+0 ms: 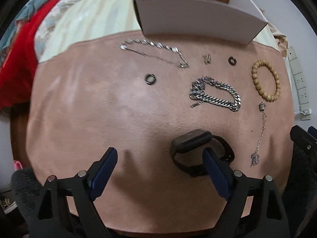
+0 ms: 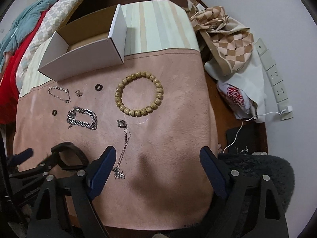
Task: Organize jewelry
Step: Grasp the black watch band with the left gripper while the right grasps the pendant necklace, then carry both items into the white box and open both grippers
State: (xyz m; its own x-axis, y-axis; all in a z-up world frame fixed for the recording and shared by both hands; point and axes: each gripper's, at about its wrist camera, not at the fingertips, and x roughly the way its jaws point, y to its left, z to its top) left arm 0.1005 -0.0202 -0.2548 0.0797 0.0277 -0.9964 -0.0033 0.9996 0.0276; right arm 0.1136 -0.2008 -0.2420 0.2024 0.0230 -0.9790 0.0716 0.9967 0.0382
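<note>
Jewelry lies on a pink mat (image 1: 99, 109). My left gripper (image 1: 160, 154) is open; its right finger (image 1: 214, 166) stands inside the loop of a black watch (image 1: 190, 138), jaws not closed on it. Beyond lie a thick silver chain bracelet (image 1: 218, 97), a thin silver bracelet (image 1: 154, 49), two dark rings (image 1: 151, 78) (image 1: 232, 60), a small earring pair (image 1: 206, 58), a wooden bead bracelet (image 1: 266, 83) and a fine necklace (image 1: 261, 130). My right gripper (image 2: 158, 156) is open and empty above the mat, with the necklace (image 2: 123, 144) beside its left finger and the bead bracelet (image 2: 139, 96) ahead.
An open white cardboard box (image 2: 83, 59) stands at the mat's far edge, also in the left wrist view (image 1: 198, 19). Striped cloth (image 2: 158, 25) lies behind. Bags (image 2: 227, 39), a power strip (image 2: 275, 79) and a white cable (image 2: 237, 130) lie right of the mat. Red and teal bedding (image 2: 11, 49) is at left.
</note>
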